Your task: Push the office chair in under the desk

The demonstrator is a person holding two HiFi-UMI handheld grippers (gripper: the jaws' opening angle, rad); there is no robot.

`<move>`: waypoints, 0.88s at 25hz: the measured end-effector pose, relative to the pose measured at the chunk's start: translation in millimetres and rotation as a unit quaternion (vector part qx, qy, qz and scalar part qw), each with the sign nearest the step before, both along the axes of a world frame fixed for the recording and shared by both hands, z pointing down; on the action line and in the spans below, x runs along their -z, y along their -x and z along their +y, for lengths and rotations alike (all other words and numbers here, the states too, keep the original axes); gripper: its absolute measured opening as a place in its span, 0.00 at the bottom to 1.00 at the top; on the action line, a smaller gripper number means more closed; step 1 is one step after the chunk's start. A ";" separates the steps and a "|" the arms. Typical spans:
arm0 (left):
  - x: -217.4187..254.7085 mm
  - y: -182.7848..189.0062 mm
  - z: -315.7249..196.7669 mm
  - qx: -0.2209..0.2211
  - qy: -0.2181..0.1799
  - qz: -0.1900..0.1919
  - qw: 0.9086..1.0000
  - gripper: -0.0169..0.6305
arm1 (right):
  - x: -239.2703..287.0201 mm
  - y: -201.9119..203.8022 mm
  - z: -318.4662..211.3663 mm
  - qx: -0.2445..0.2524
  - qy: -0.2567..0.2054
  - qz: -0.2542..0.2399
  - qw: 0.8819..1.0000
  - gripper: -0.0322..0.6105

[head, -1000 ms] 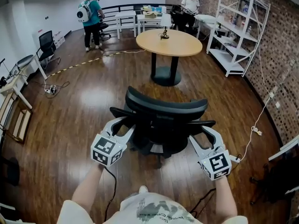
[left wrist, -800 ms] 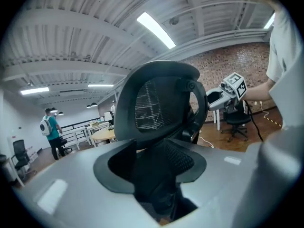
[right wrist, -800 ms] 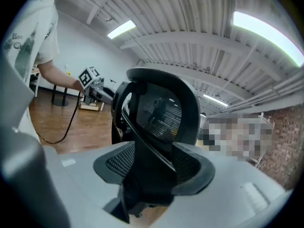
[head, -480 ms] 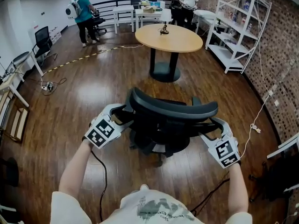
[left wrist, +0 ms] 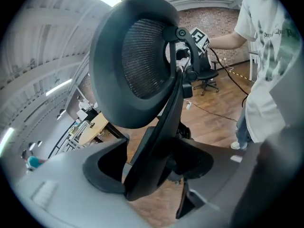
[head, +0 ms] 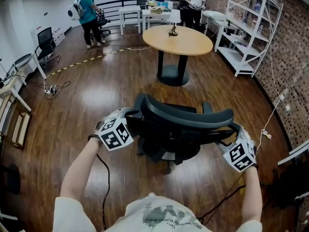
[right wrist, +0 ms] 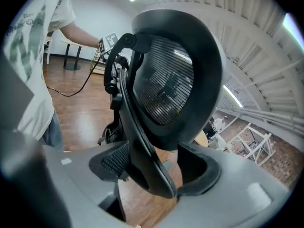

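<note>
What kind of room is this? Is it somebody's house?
Probably not a house. It looks like an office or work room. There is an office chair, a round table, white shelves along a brick wall, and white desks at the back.
</note>
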State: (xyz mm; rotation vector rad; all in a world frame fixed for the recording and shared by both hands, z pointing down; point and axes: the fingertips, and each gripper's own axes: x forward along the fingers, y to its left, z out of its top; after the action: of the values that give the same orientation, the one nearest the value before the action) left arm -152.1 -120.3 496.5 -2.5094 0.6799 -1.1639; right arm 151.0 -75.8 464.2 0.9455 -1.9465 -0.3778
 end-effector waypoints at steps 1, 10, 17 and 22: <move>-0.1 -1.5 0.0 -0.004 -0.001 -0.002 1.000 0.51 | -3.3 -2.3 -0.7 -0.001 0.006 0.010 1.000 0.53; -2.5 9.2 3.3 -0.018 -0.012 -0.005 1.000 0.50 | -12.8 8.8 -6.6 -0.011 0.017 0.009 1.000 0.56; -6.4 -7.7 2.6 -0.016 -0.019 -0.005 1.000 0.50 | -18.1 -12.9 -12.2 -0.033 0.029 0.019 0.999 0.57; -3.2 -8.9 -0.6 -0.016 -0.018 -0.005 1.000 0.50 | -31.4 -12.9 -22.9 -0.035 0.049 0.024 0.998 0.57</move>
State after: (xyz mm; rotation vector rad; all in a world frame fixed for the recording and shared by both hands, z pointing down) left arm -143.2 -120.9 499.7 -2.4726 0.6510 -1.1430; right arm 163.8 -98.7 495.5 0.9309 -1.8665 -0.2606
